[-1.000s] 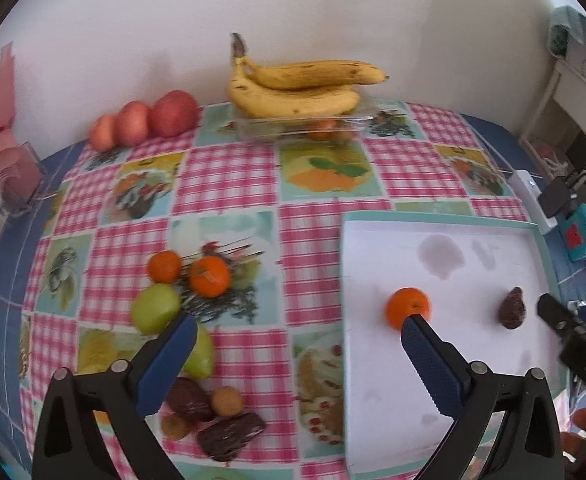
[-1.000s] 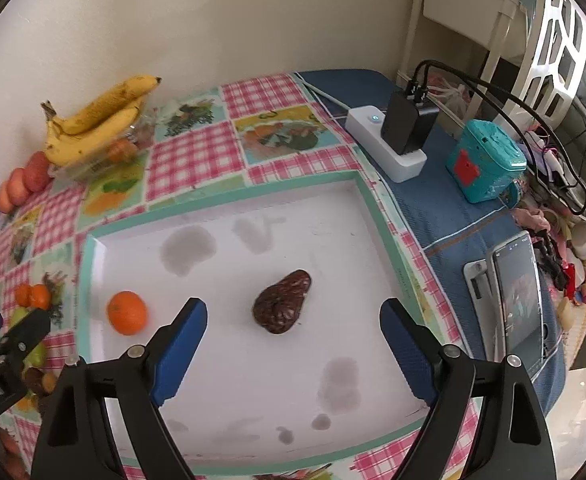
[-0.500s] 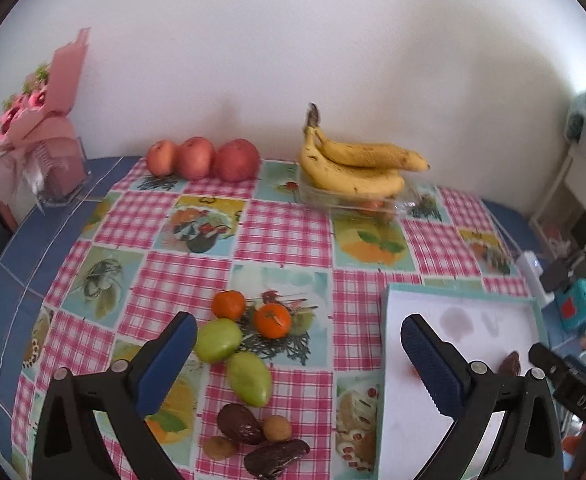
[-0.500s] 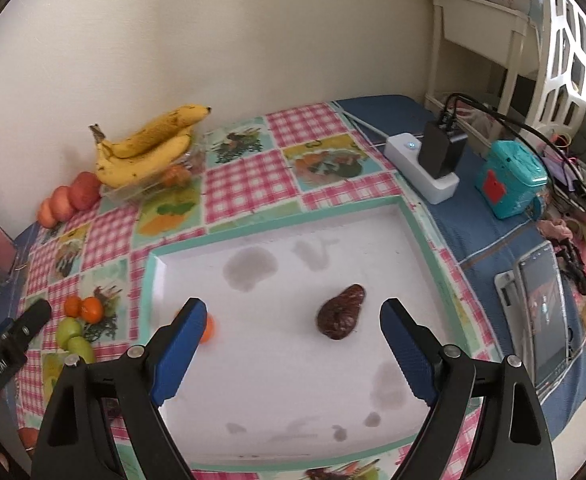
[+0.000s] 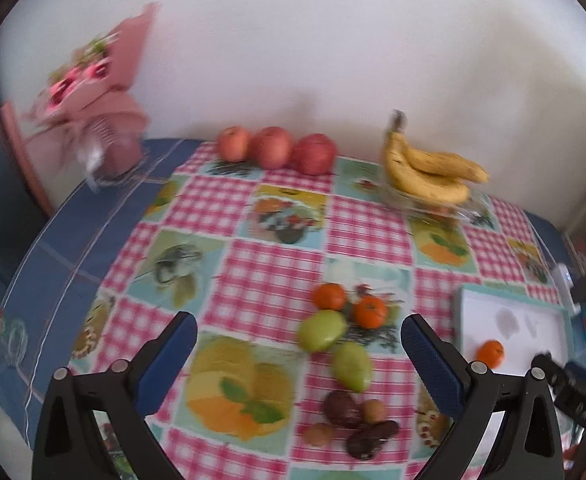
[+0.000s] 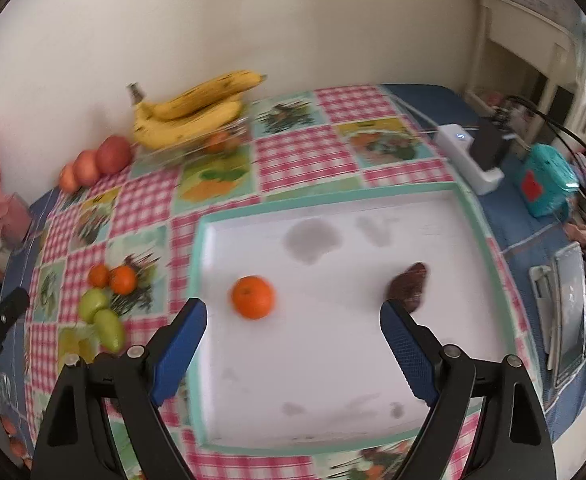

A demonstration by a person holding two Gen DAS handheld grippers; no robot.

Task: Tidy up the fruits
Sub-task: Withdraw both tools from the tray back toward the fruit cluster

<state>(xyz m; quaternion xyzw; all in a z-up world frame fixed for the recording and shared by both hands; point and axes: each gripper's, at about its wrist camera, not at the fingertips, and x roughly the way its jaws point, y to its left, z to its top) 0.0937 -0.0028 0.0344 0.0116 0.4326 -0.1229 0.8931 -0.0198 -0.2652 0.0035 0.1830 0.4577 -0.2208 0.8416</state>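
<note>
1. both tongs stand released with nothing between their blue pads: the left gripper (image 5: 299,334) hangs over the checked tablecloth (image 5: 277,272), the right gripper (image 6: 293,318) over the white tray (image 6: 333,360)
2. one tray, teal-rimmed, with two fruits in it: one orange (image 6: 252,297) and one dark brown wrinkled fruit (image 6: 408,286), well apart
3. seen from the right wrist, the orange lies just ahead of the right tongs, nearer the left pad; the dark fruit sits at the tip of the right pad, whether touching i cannot tell through the blur
4. on the cloth, left of the tray, one cluster of loose fruit: two small oranges (image 5: 330,296), two green fruits (image 5: 321,330), and nearer the camera about five small brown or dark fruits (image 5: 341,409), too blurred to count surely
5. from the left wrist, this cluster lies between the left tongs' pads and closer to the right-hand one; the oranges and one green fruit sit just beyond the tips, the brown ones lower down between the fingers
6. three red apples (image 5: 271,147) in a row against the wall
7. one bunch of bananas (image 5: 425,172) on a clear dish (image 5: 433,210), apparently three bananas, near the apples along the wall
8. one pink bouquet (image 5: 89,96) at the far left corner
9. beside the tray, one white power strip (image 6: 469,156) and one teal box (image 6: 549,180)
</note>
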